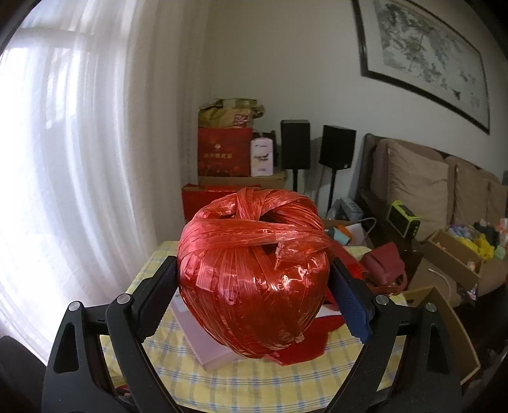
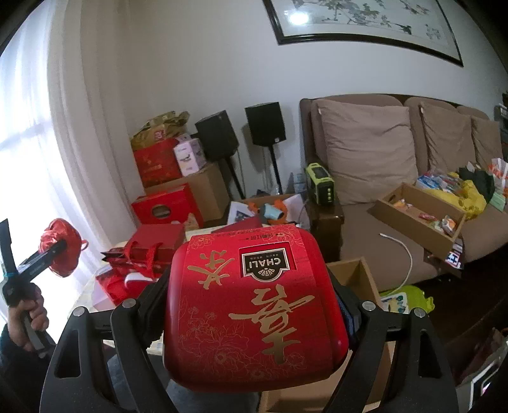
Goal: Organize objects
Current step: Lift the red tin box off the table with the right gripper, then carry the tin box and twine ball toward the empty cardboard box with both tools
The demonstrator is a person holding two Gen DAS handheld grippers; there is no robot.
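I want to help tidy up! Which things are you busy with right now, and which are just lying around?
Busy with:
red string ball, gripped by the left gripper
red CHALI tin, gripped by the right gripper

Lying around:
speakers
sofa cushions
white cable
wall painting

Ball of twine [image 1: 254, 279] between the fingers of the left gripper [image 1: 254, 298], above the table [image 1: 254, 387], with a flat box [image 1: 203, 343] under it. Tea box [image 2: 254, 311] between the fingers of the right gripper [image 2: 250, 317]; open carton [image 2: 355, 279] just behind it to the right. Far left: stacked gift boxes [image 2: 158, 165]. Two speakers [image 2: 241, 130] on stands right of them, against the wall. Sofa [image 2: 397, 228] far right, with a tray of small goods [image 2: 419, 213] on its seat. Framed painting [image 2: 358, 22] on the wall above.
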